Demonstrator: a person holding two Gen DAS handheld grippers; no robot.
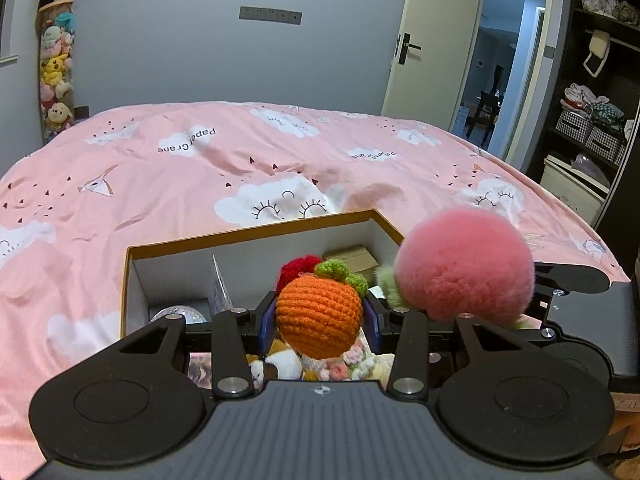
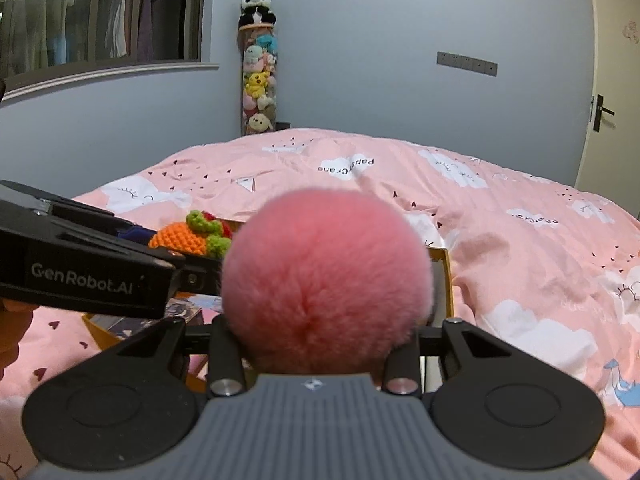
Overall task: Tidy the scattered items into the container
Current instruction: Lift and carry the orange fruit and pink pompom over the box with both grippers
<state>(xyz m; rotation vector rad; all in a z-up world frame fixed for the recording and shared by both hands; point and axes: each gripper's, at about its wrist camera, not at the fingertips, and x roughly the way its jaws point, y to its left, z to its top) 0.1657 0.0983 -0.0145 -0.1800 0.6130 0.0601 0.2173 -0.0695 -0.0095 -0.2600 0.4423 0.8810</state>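
Left wrist view: left fingers (image 1: 319, 320) clamp the orange (image 1: 318, 314), right fingers (image 2: 326, 344) the pompom (image 2: 326, 280); crowded over the box (image 1: 248, 236), either could bounce out onto the bed (image 1: 160, 200).

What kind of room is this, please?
Most likely a bedroom: a bed with a pink cloud-print cover, a tall column of plush toys in the corner, and open wardrobe shelves holding folded clothes beside the door.

Home bedroom. Evidence: bed (image 1: 280, 152) under pink cloud-print cover; tall holder of plush toys (image 2: 259, 80) topped by a panda, against grey wall; open wardrobe shelves (image 1: 596, 120) with folded clothes; cream door (image 1: 432, 40) ajar onto a hallway; window (image 2: 100, 12).
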